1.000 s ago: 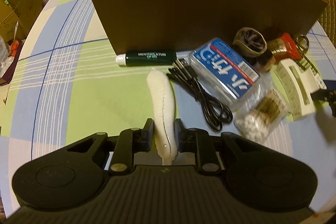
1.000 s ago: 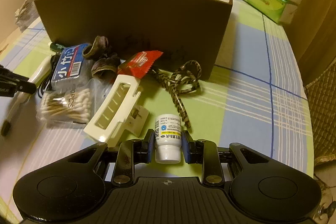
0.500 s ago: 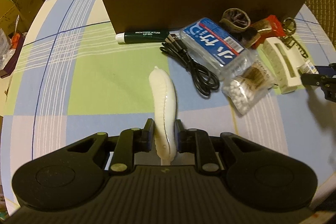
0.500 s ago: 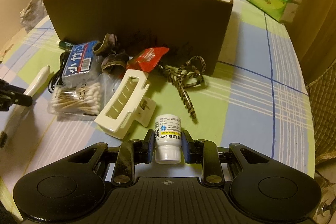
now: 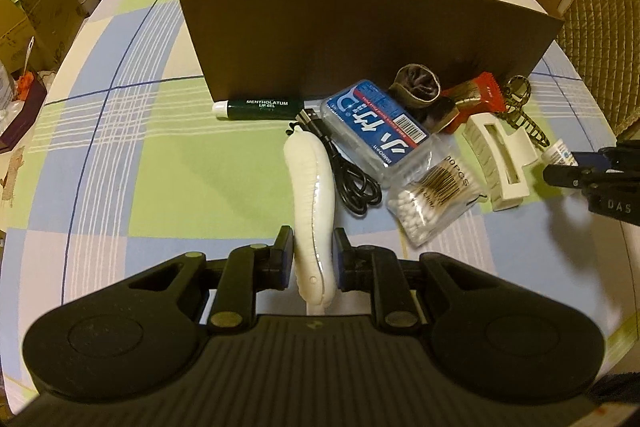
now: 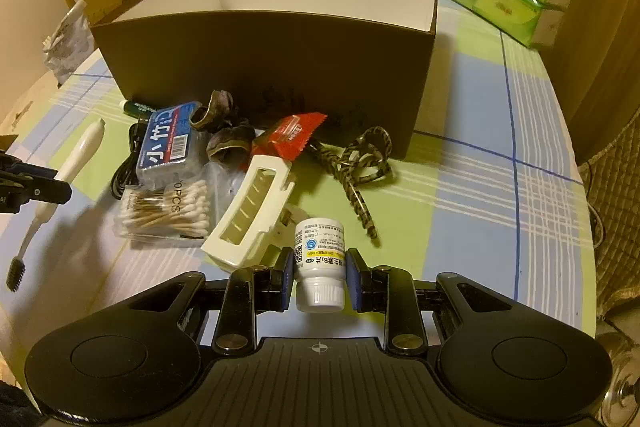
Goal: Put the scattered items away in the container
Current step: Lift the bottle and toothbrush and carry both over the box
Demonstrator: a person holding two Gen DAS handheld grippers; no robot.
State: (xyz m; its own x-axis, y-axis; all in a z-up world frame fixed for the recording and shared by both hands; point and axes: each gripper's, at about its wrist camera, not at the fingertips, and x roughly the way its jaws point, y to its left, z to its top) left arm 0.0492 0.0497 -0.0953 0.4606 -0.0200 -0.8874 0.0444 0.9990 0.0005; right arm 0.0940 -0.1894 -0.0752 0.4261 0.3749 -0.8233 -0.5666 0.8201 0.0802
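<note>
Your left gripper is clamped on the white toothbrush; only the right view shows its dark bristles. Your right gripper pinches the pill bottle, both short of the brown box. The green tube reads MENTHOLATUM LIP GEL

My left claw has lifted the white toothbrush clear of the cable and the table. I now look down into the brown box, seeing its white inside.
</note>
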